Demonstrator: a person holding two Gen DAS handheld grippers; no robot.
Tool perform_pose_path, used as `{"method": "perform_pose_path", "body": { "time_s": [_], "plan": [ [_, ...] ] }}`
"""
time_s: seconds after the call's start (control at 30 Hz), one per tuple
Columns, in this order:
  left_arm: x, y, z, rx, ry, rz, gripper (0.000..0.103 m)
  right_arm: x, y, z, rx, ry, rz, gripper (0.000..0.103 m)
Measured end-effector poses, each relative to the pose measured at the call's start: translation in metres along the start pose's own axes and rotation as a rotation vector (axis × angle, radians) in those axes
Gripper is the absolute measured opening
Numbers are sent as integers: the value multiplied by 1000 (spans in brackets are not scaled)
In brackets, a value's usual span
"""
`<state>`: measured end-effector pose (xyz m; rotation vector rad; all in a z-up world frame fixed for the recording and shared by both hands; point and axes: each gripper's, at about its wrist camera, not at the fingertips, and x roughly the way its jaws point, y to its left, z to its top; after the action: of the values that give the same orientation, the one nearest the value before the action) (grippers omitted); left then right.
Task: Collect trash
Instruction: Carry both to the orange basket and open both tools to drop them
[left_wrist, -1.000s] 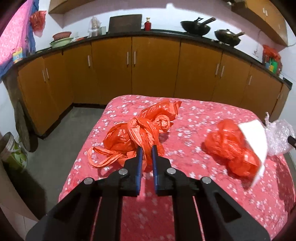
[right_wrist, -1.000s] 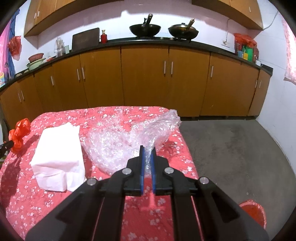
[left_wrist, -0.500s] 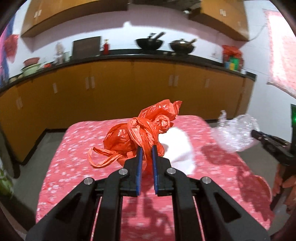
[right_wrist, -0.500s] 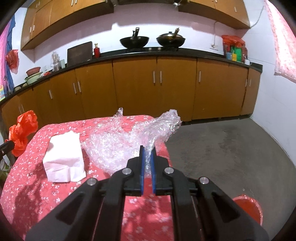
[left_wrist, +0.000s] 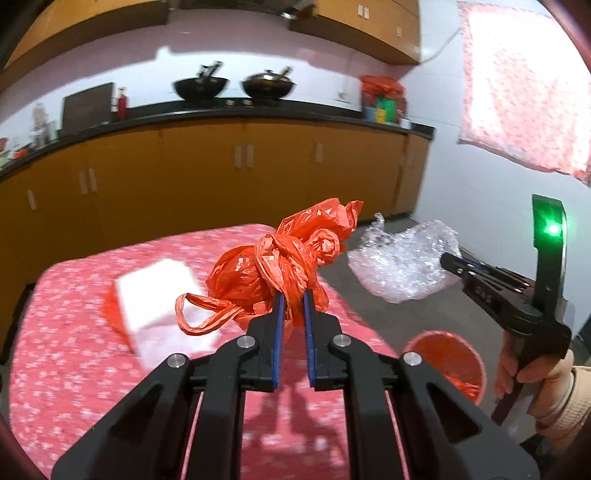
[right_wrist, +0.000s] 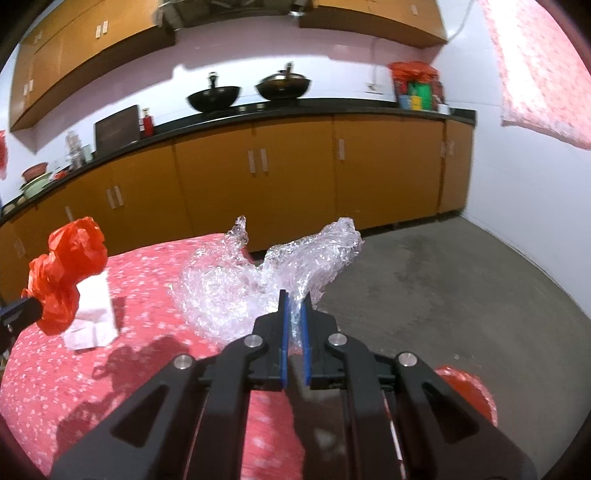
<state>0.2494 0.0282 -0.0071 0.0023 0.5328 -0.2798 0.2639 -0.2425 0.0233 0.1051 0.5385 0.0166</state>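
My left gripper (left_wrist: 292, 300) is shut on a crumpled red plastic bag (left_wrist: 273, 264) and holds it in the air above the table's right side. The bag also shows in the right wrist view (right_wrist: 64, 271) at the far left. My right gripper (right_wrist: 293, 300) is shut on a wad of clear bubble wrap (right_wrist: 258, 280) and holds it up past the table's right edge; the left wrist view shows the wrap (left_wrist: 402, 264) above the floor. A red trash bin (left_wrist: 445, 360) stands on the floor below it, partly seen in the right wrist view (right_wrist: 467, 389).
A white folded paper (left_wrist: 159, 291) lies on the table with the red flowered cloth (left_wrist: 74, 362), with something red under its left edge. Orange kitchen cabinets (right_wrist: 258, 177) with woks on the counter run behind. Grey concrete floor (right_wrist: 461, 277) lies to the right.
Both grippers have lifted their loads off the table and swung right, toward the red bin. The bubble wrap now hangs beyond the table edge. The second red bag is no longer in view.
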Motion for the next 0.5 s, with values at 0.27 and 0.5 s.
{"method": "perform_pose_path", "body": {
  "time_s": [0.27,0.5],
  "plan": [
    [30,-59,-8,54,57,-119,10,-6,-71,-23,79,25,-102,7],
    [60,-115,-20,88,124,-205,10,-8,-126,-51,139,62,-196,7]
  ]
}}
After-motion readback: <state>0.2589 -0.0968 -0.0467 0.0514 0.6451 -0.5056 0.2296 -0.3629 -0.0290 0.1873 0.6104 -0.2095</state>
